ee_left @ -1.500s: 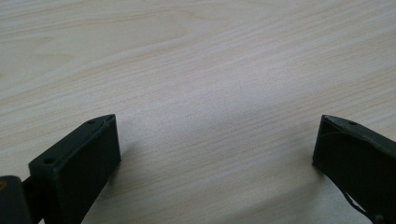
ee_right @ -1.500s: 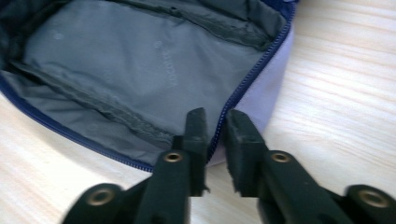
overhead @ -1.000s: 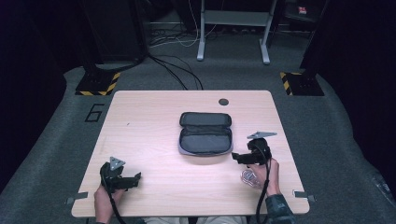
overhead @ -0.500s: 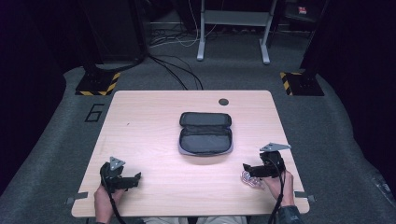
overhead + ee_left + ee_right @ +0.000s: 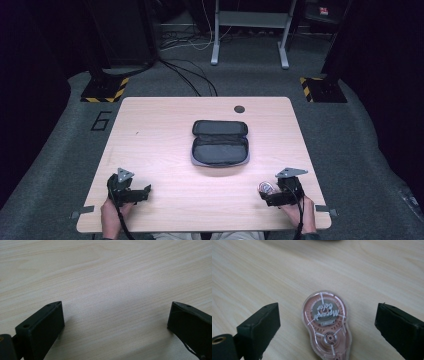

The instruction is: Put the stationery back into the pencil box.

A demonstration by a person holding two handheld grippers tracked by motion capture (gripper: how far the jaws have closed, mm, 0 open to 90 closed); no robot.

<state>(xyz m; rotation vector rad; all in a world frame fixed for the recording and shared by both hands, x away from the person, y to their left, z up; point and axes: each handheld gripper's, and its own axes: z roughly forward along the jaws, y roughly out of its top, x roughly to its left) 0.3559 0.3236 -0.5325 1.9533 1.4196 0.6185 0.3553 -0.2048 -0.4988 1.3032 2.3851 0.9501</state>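
Open dark zip case (image 5: pixel 220 143) lies flat at mid-table (image 5: pixel 160 125), both halves showing. Well nearer the person than the case, to its right: right gripper (image 5: pixel 327 322), jaws spread wide, a clear correction tape dispenser (image 5: pixel 326 323) lying flat on the wood between them, touching neither jaw; reel label reads "Merandi Color". Nearer than the case and to its left: left gripper (image 5: pixel 116 317), jaws also wide apart over bare wood. Small dark round grommet (image 5: pixel 239 108) just beyond the case.
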